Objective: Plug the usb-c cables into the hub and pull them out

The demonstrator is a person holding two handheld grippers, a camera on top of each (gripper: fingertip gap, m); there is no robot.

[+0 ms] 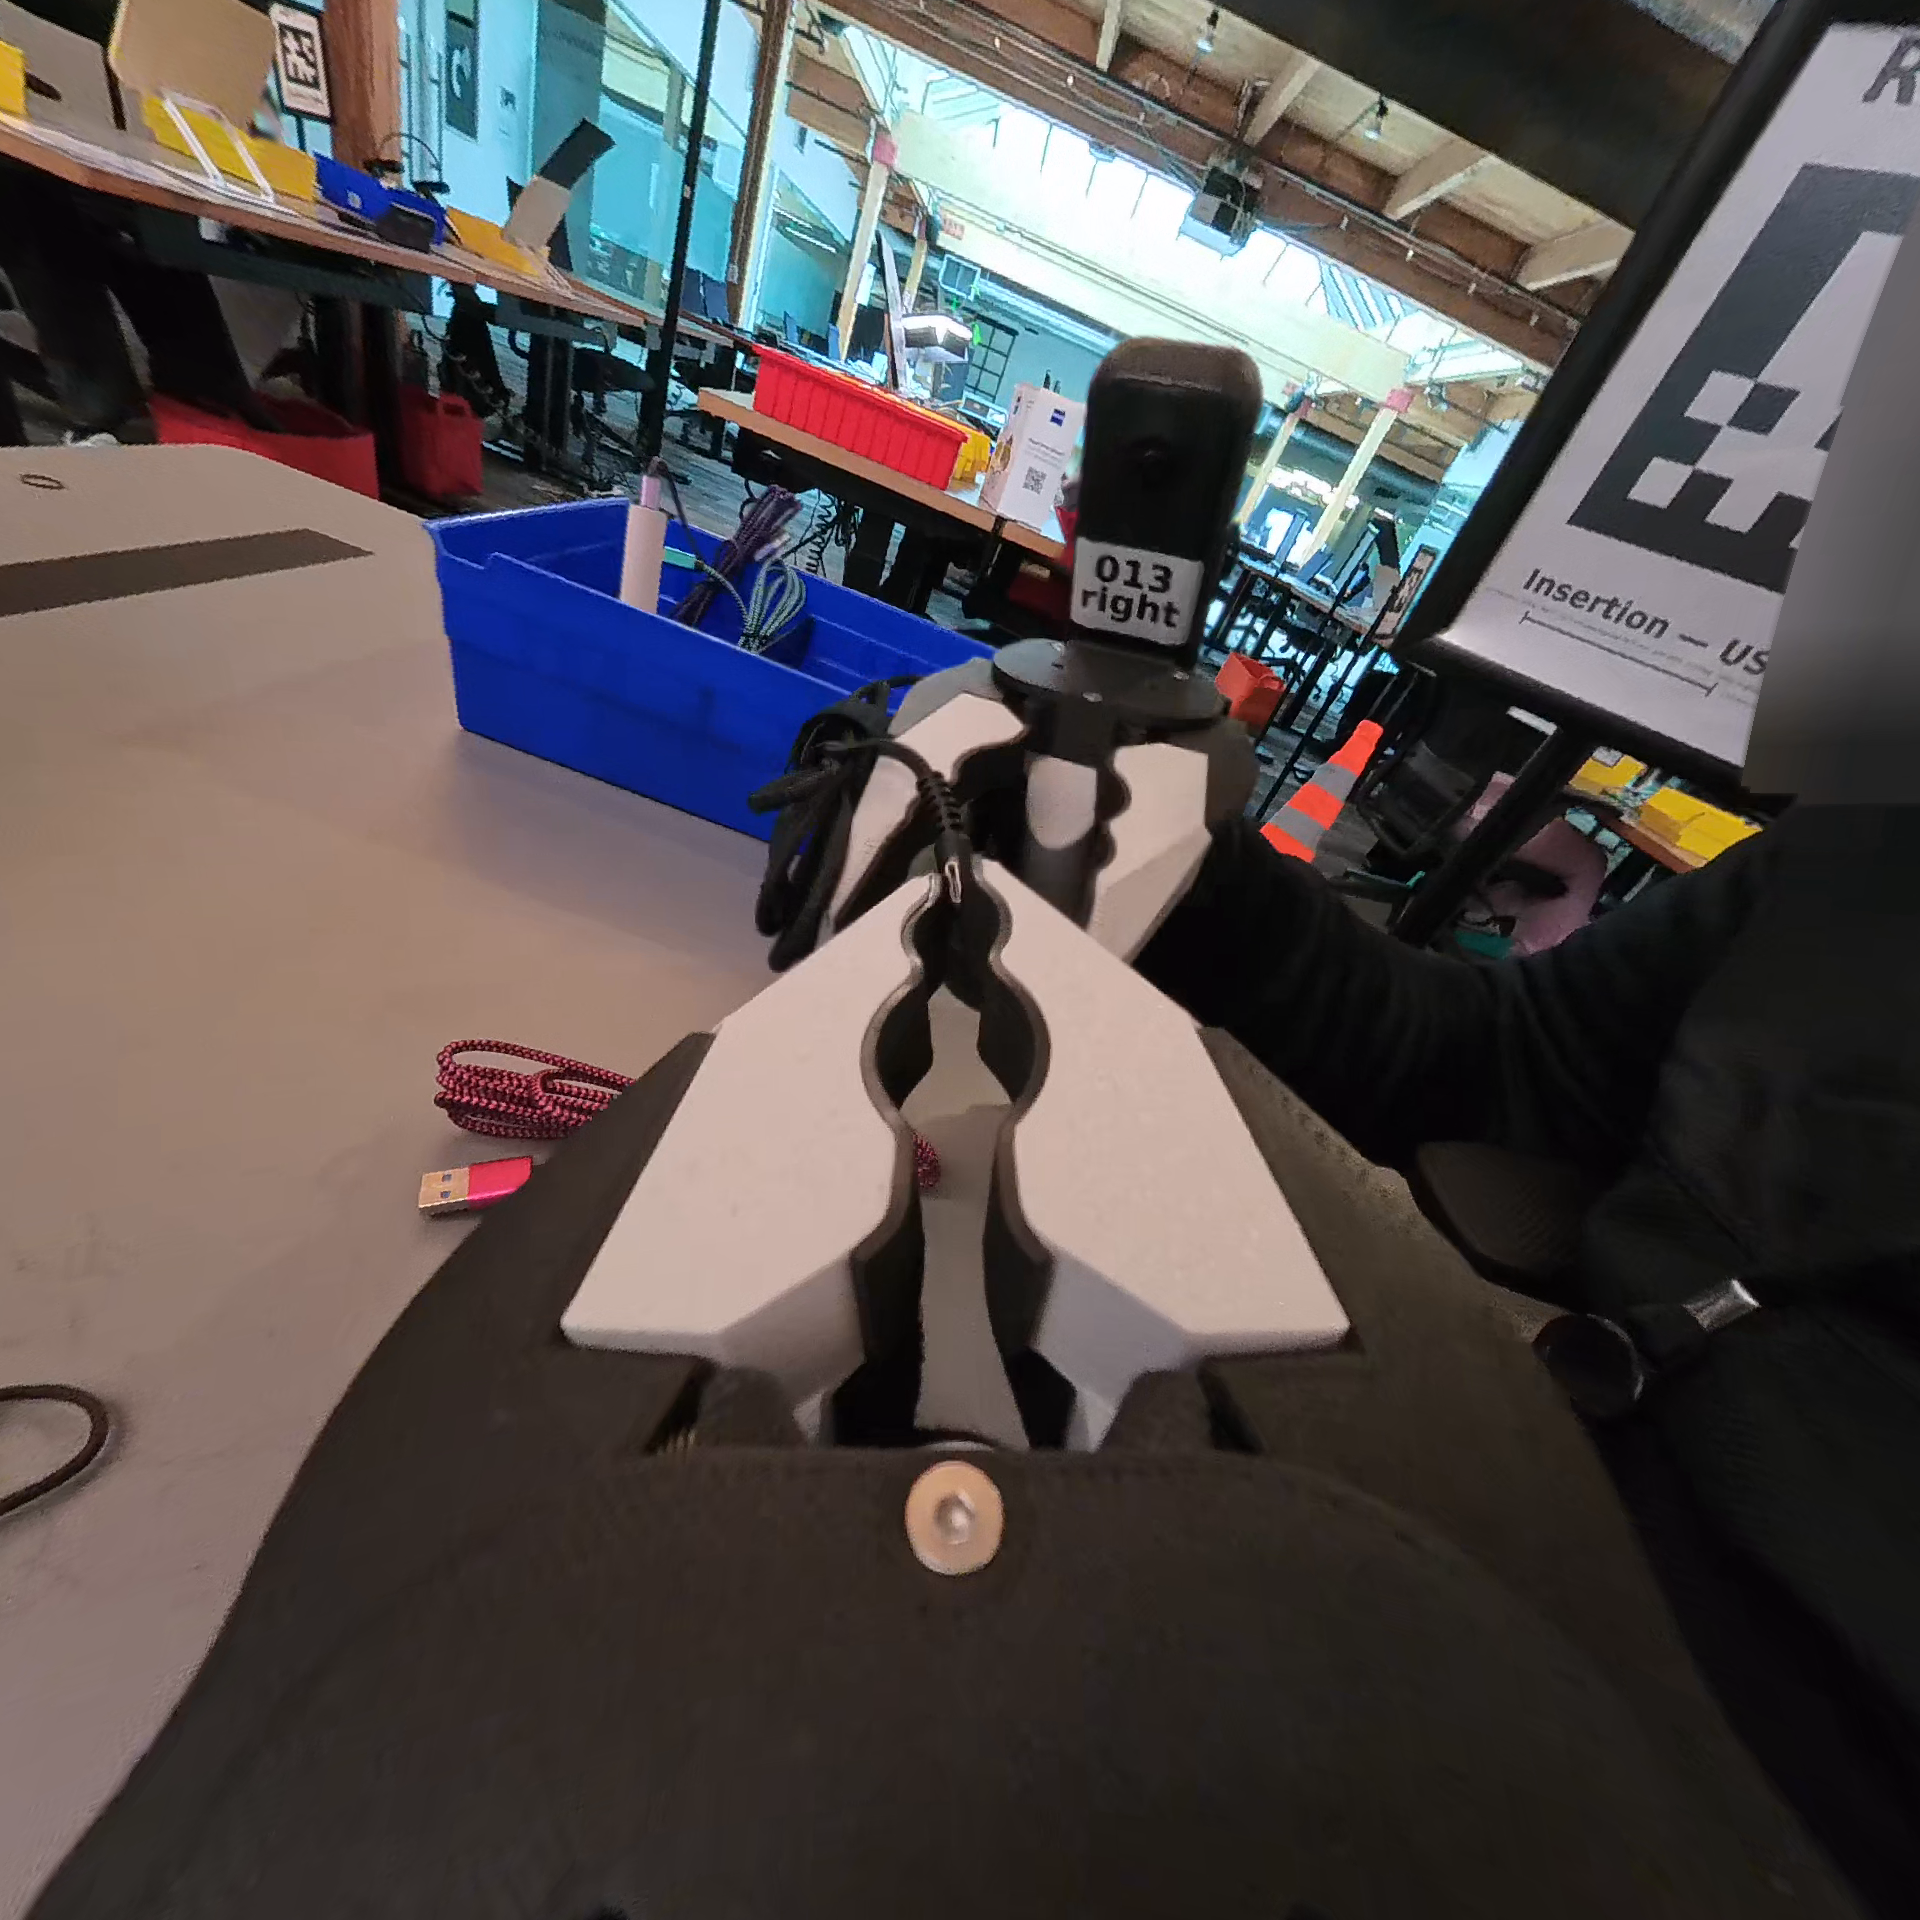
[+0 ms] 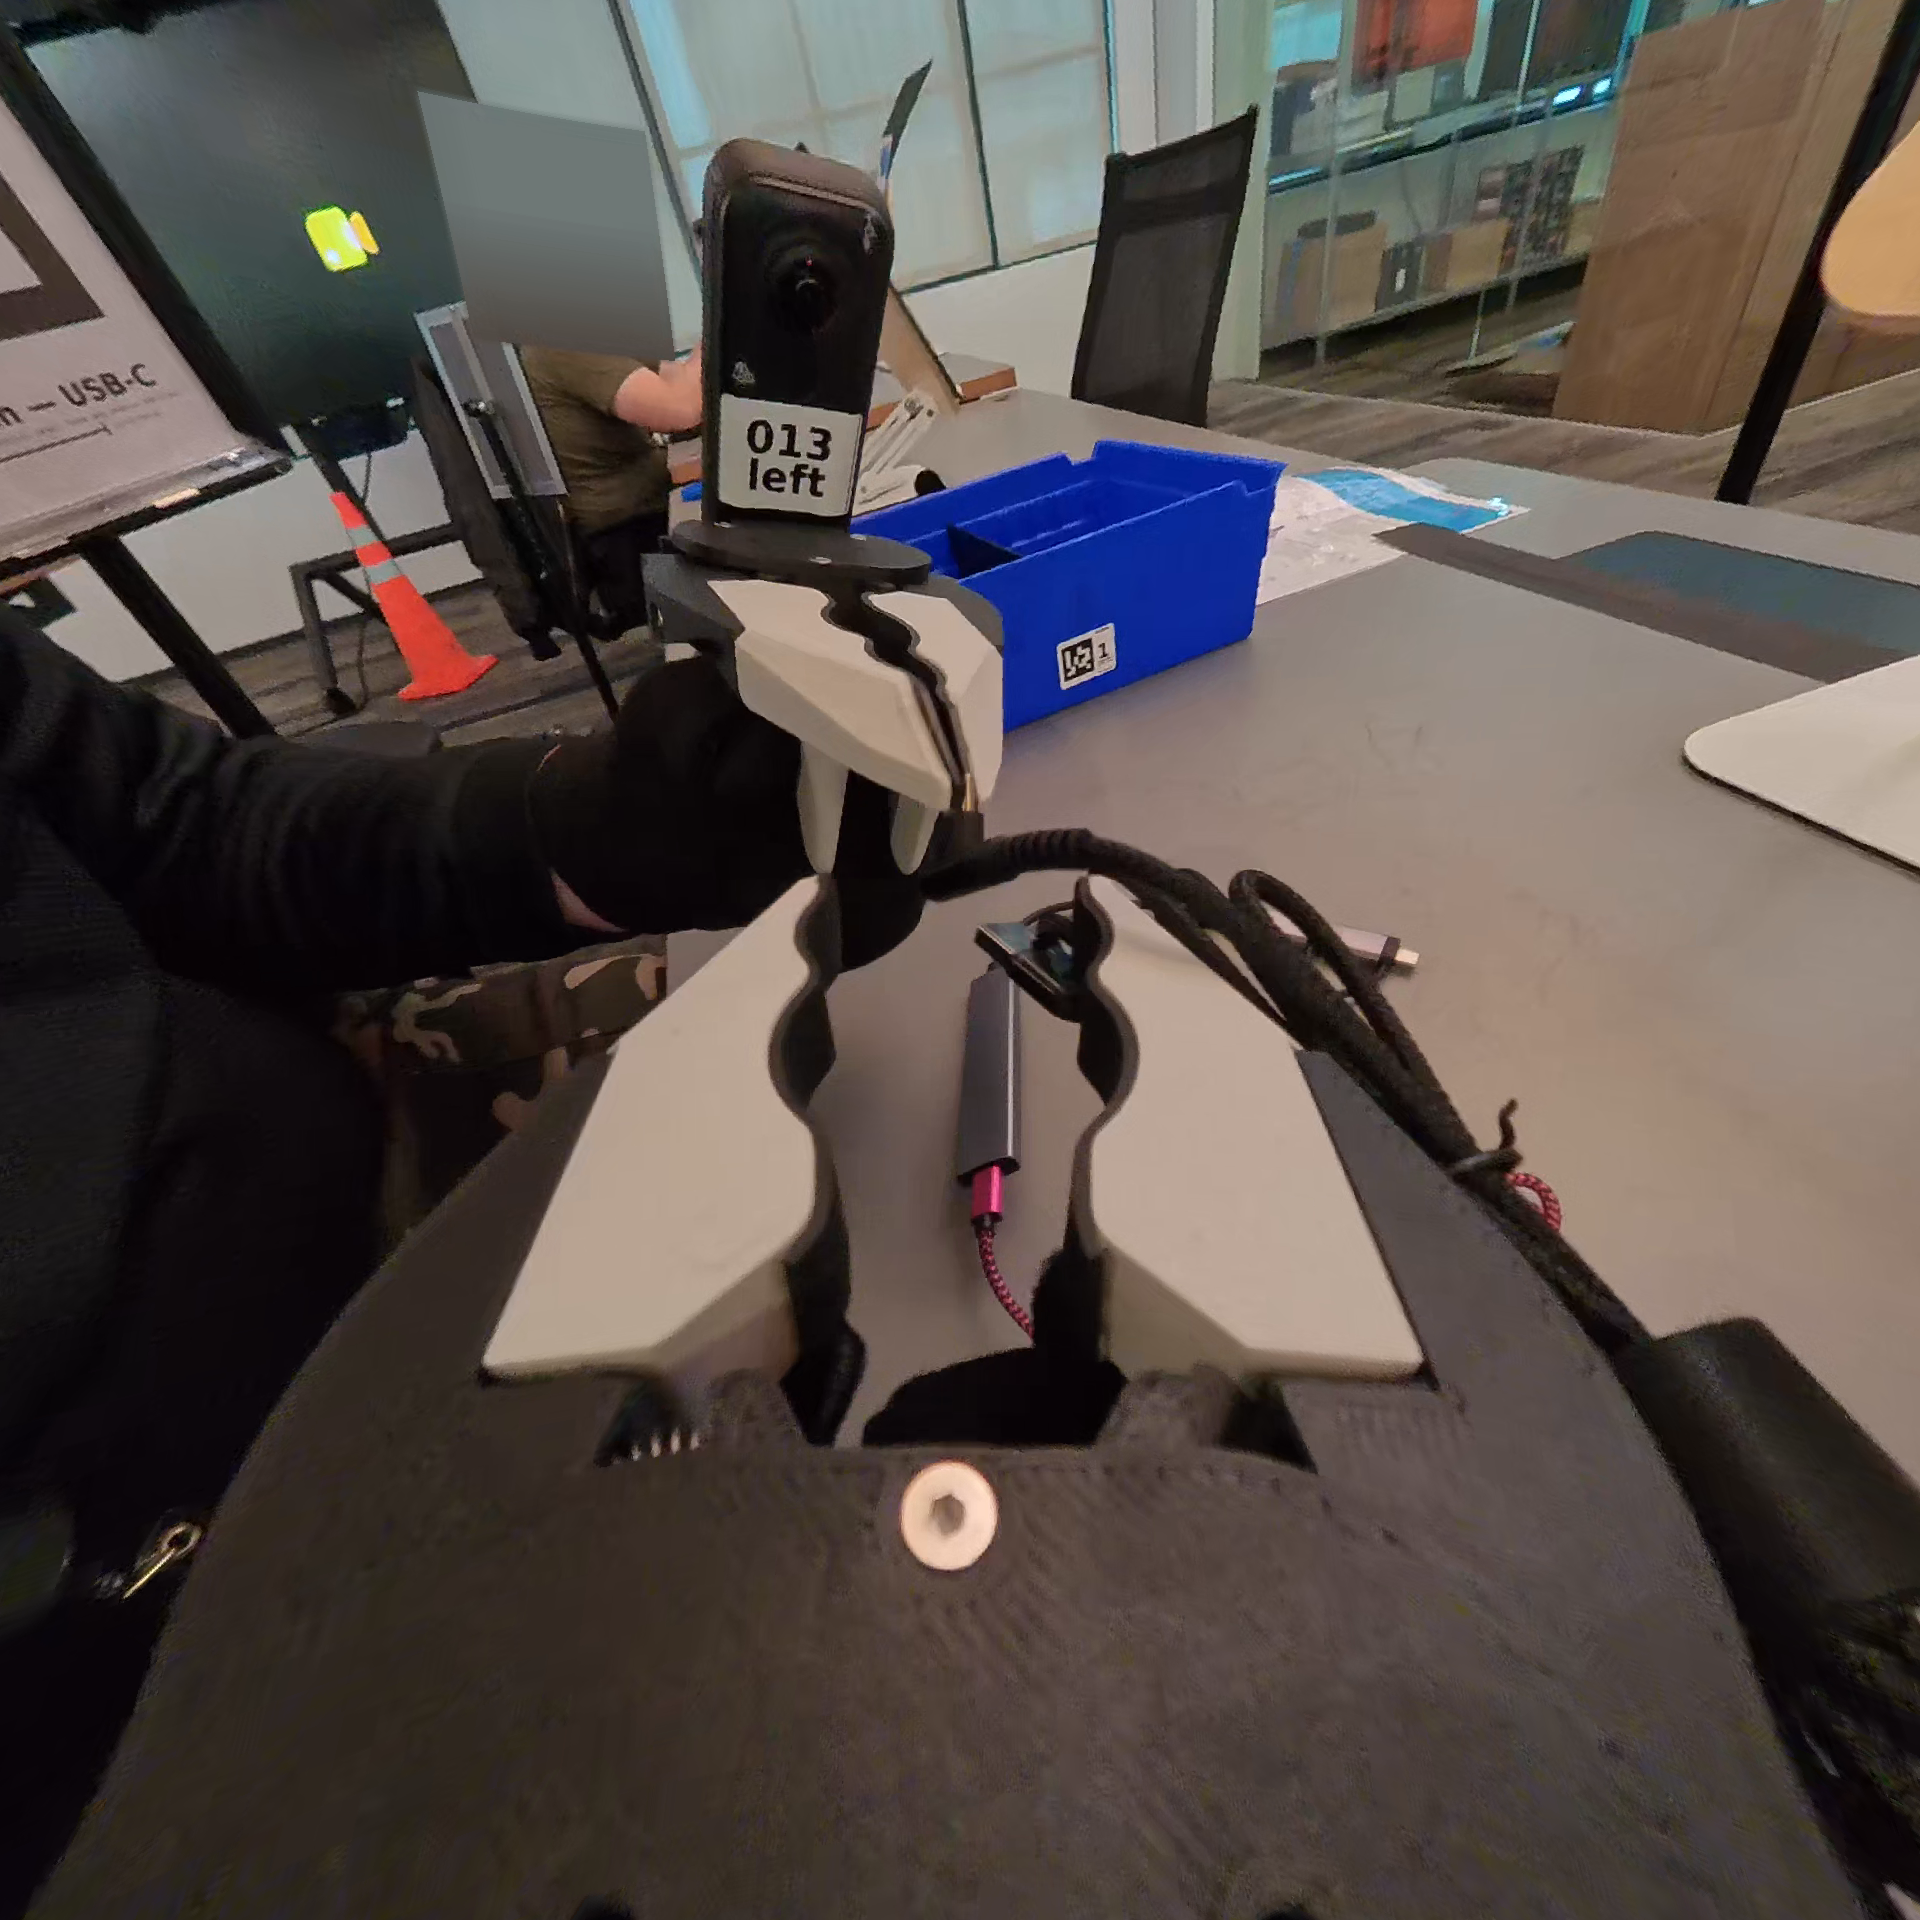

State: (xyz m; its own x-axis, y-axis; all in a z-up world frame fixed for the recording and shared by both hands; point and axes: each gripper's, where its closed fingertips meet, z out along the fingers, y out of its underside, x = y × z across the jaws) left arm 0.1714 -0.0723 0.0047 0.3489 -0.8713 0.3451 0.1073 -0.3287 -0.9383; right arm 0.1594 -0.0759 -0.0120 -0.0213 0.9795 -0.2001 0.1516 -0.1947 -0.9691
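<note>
Slippage is the main worry: the left gripper (image 2: 951, 774) has its fingers clenched on only the plug end of the black braided cable (image 2: 1195, 914), held above the surface. The right gripper (image 2: 956, 914) hangs spread, holding nothing, over the hub (image 2: 989, 1081), which lies flat near the surface's near edge with a red cable (image 2: 1003, 1273) already plugged in. An angled approach could jam the plug or shove the unheld hub.
</note>
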